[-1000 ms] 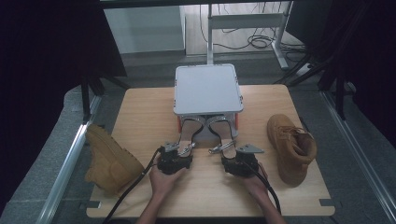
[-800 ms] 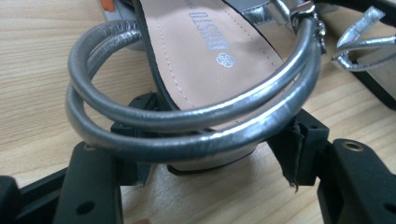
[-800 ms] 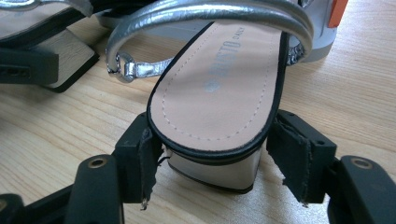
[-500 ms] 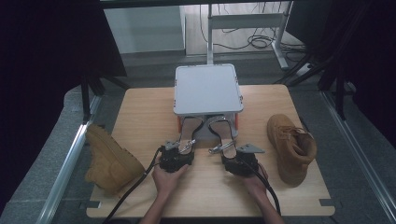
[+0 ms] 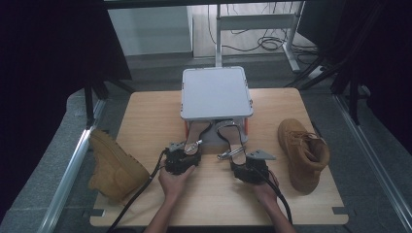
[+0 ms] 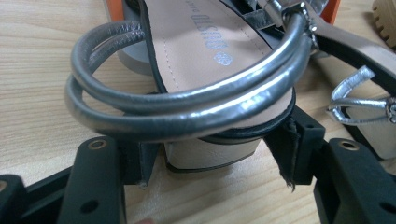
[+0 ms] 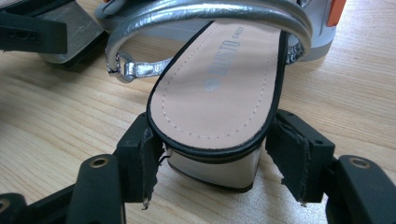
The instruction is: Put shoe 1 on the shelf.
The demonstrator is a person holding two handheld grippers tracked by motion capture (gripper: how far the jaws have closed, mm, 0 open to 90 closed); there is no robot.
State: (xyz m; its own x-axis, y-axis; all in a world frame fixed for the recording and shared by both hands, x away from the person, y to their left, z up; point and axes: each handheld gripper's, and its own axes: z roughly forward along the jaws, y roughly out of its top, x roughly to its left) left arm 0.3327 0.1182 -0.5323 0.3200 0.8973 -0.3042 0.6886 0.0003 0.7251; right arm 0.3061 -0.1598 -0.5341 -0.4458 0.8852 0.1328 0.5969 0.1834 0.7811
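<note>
Two silver heeled sandals lie side by side on the wooden bench (image 5: 145, 121), heels toward the person, toes tucked under the grey box (image 5: 216, 92) at the bench's far middle.

Left sandal (image 5: 196, 137): beige insole with printed lettering, black edge binding, a block heel with a pale metallic face, and a doubled tubular silver ankle strap that loops over the heel end. A silver buckle joins the strap at its upper right in the left gripper view.

Right sandal (image 5: 232, 138): same build, with stitching visible round the insole edge and a silver buckle tab hanging from the strap.

Left claw (image 6: 212, 161): jaws stand either side of the left sandal's heel and have just been closing. The far pad is near the heel's side; the near pad meets the sole's edge. Whether both pads press cannot be told.

Right claw (image 7: 212, 163): jaws bracket the right sandal's heel. The left-hand pad in its own view touches the sole's edge; a narrow gap remains at the other pad. The claw is released, not clamped.

Two tan boots flank the work: one (image 5: 303, 153) stands on the bench's right side, the other (image 5: 114, 167) lies at the left edge.
</note>
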